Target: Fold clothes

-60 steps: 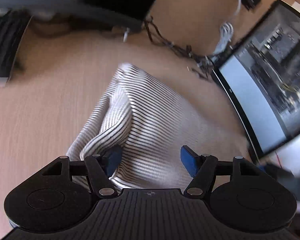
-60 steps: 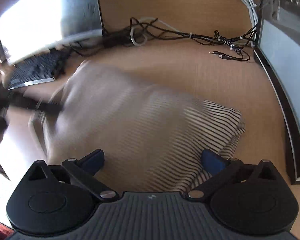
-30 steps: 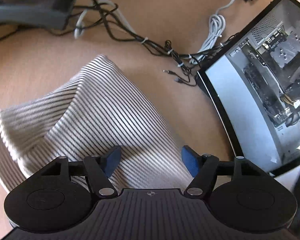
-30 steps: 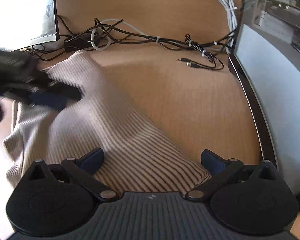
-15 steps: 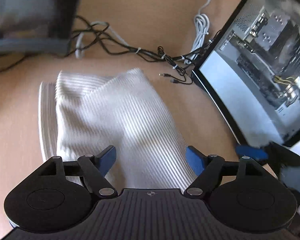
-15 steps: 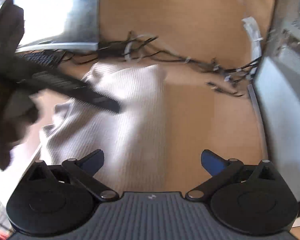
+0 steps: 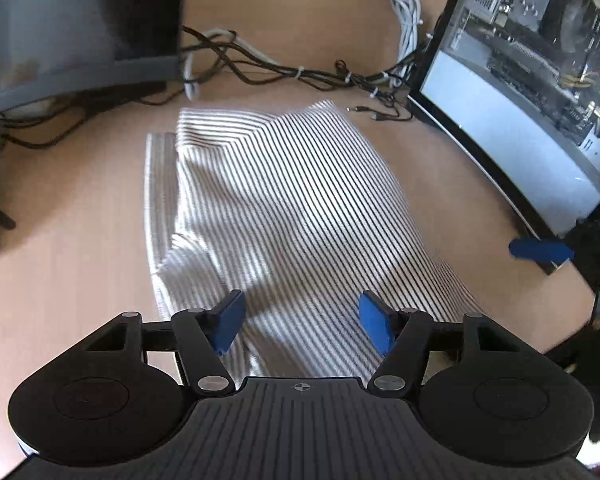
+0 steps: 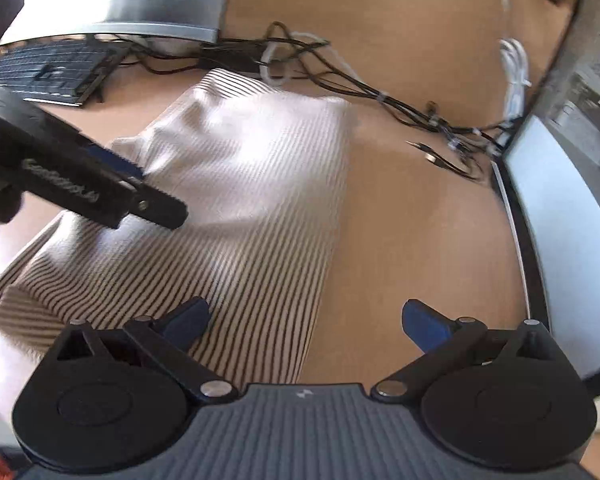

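Both jaws stand spread, holding nothing. Ahead of the left gripper the striped garment runs lengthwise away; the right gripper has its long edge between the fingers, cloth to the left.

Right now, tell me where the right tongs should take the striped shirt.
Probably the striped shirt at its near right corner, coming in from the bare desk side: that long folded edge runs straight there, and the open right tongs already straddle it.
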Motion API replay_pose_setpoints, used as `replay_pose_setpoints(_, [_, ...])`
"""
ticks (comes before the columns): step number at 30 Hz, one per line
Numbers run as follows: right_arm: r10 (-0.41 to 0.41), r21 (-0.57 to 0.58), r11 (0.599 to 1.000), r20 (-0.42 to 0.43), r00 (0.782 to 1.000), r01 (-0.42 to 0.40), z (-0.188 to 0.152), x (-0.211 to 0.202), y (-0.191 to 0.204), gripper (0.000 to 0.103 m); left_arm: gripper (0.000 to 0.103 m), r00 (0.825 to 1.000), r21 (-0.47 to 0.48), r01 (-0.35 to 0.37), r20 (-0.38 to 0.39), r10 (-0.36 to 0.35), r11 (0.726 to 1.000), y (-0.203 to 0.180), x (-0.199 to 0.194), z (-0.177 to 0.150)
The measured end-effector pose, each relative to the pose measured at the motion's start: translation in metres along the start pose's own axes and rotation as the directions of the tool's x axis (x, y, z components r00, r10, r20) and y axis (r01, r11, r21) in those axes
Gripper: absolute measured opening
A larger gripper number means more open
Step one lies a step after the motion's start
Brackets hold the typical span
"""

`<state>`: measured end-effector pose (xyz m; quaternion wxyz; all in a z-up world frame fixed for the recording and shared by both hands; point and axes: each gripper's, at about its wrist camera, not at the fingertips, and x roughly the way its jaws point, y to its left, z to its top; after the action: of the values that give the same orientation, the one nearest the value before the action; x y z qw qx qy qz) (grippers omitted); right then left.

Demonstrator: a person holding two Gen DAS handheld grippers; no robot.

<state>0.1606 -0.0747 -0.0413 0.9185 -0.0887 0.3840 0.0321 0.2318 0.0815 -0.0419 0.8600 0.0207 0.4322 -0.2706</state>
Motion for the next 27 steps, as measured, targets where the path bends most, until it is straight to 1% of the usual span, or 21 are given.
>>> replay_pose_setpoints(2, [-0.002,-0.004,1.0,0.008,1.0,0.002,0.0,-0.004,0.005,0.103,0.071,1.0,0.017,-0.01,-0.001,0.01,1.0,0.002,-0.007,-0.004])
replay_pose_setpoints(4, [0.011,0.047,0.999,0.021,1.0,-0.012,0.004,-0.004,-0.004,0.103,0.07,1.0,0.037,-0.024,-0.011,0.025,0.999,0.003,-0.011,-0.012])
replay_pose_setpoints(7, [0.019,0.032,0.999,-0.019,1.0,-0.018,0.003,0.009,-0.003,0.103,0.069,0.998,0.046,-0.052,-0.03,0.053,0.998,0.006,-0.009,-0.024])
replay_pose_setpoints(9, [-0.017,-0.074,0.997,-0.055,0.998,0.012,-0.007,0.021,0.009,0.103,0.071,0.998,0.045,-0.059,-0.025,0.06,0.997,0.005,-0.006,-0.026])
replay_pose_setpoints(10, [-0.026,-0.098,0.995,-0.043,0.999,0.021,-0.011,0.021,0.011,0.103,0.071,0.998,0.052,-0.062,-0.019,0.063,0.997,0.003,-0.003,-0.026])
replay_pose_setpoints(12, [-0.039,-0.133,0.99,-0.01,0.999,0.037,-0.018,0.018,0.012,0.103,0.071,0.998,0.077,-0.064,-0.002,0.064,0.995,-0.003,0.001,-0.023])
replay_pose_setpoints(18, [-0.132,-0.202,0.971,-0.016,0.991,0.126,-0.019,0.017,0.004,0.103,0.071,0.999,0.089,-0.031,0.034,0.028,0.996,-0.014,0.024,-0.011])
replay_pose_setpoints(21, [-0.13,-0.157,0.98,-0.059,0.99,0.119,-0.014,0.019,-0.009,0.103,0.071,0.999,0.09,-0.025,0.04,0.021,0.996,-0.016,0.03,-0.009])
replay_pose_setpoints(25, [-0.113,-0.102,0.989,-0.062,0.992,0.106,-0.005,0.015,-0.014,0.103,0.071,0.999,0.088,-0.014,0.036,0.011,0.996,-0.014,0.03,-0.01])
replay_pose_setpoints(27, [-0.092,-0.099,0.991,-0.06,0.994,0.086,-0.007,0.016,-0.009,0.103,0.071,0.999,0.089,-0.014,0.034,0.011,0.996,-0.014,0.029,-0.011])
